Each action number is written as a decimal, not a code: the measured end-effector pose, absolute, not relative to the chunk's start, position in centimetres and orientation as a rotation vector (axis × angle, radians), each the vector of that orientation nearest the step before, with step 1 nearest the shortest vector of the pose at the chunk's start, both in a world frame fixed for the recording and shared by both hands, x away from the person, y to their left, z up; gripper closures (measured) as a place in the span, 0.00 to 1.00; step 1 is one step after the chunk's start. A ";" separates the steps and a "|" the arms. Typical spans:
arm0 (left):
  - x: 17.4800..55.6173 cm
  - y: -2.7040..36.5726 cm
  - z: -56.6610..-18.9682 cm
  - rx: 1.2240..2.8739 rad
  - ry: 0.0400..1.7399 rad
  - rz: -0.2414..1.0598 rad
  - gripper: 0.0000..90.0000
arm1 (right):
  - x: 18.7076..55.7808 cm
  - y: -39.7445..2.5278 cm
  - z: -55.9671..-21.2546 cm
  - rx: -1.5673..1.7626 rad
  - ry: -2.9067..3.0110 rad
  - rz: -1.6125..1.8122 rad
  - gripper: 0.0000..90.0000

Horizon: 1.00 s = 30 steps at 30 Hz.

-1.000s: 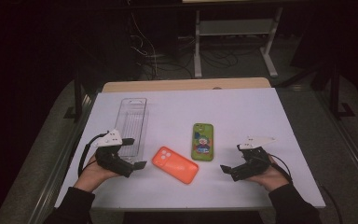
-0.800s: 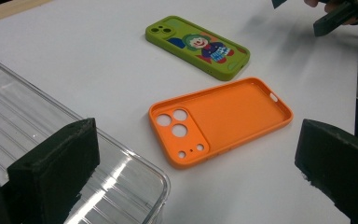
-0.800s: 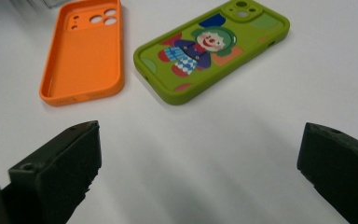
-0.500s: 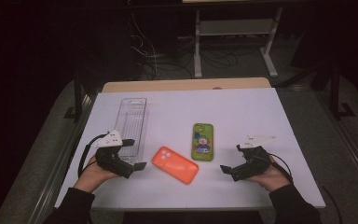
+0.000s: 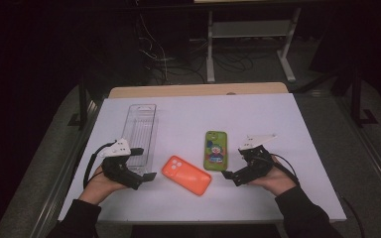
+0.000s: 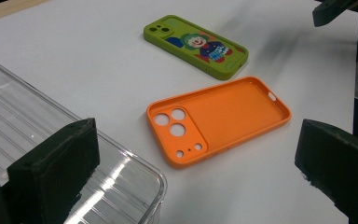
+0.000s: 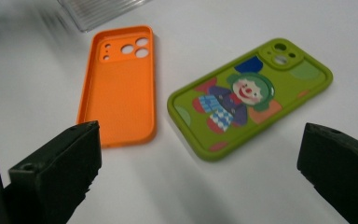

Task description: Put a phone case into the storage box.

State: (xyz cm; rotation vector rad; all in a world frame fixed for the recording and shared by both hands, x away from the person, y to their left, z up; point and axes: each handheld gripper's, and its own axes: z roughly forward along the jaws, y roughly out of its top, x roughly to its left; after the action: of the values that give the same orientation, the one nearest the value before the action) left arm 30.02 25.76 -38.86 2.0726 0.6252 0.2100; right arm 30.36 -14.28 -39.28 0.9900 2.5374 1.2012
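Clear plastic tray (image 5: 140, 133) lies at the table's (image 5: 278, 114) left side, the left gripper (image 5: 141, 163) at its near end, fingers wide with nothing between them. Just right lies the orange phone case (image 5: 186, 174), hollow side up, then the green clown case (image 5: 216, 149). Rightmost, the right gripper (image 5: 232, 162) rests, fingers wide.

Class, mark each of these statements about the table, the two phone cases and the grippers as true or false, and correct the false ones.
1. The orange case lies with its hollow inside facing up. True.
2. The green case shows a clown picture. True.
3. The left gripper is shut on the orange case. False: it is open and holds nothing.
4. The green case lies in the clear tray. False: it lies on the table.
5. The right gripper is open. True.
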 end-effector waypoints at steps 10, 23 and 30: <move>30.0 25.7 -38.8 2.060 0.630 0.206 0.00 | 31.6 -11.3 -38.3 0.958 2.560 1.202 0.00; 30.0 25.7 -38.8 2.052 0.628 0.203 0.00 | 32.3 -7.2 -38.3 0.901 2.616 1.171 0.00; 30.0 25.8 -38.8 2.051 0.629 0.205 0.00 | 32.4 -5.6 -38.9 0.894 2.656 1.109 0.00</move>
State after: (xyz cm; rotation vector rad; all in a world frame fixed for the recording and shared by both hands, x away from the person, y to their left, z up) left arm 30.03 25.78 -38.79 2.0506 0.6287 0.2049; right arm 32.36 -5.60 -38.94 0.8935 2.6558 1.1090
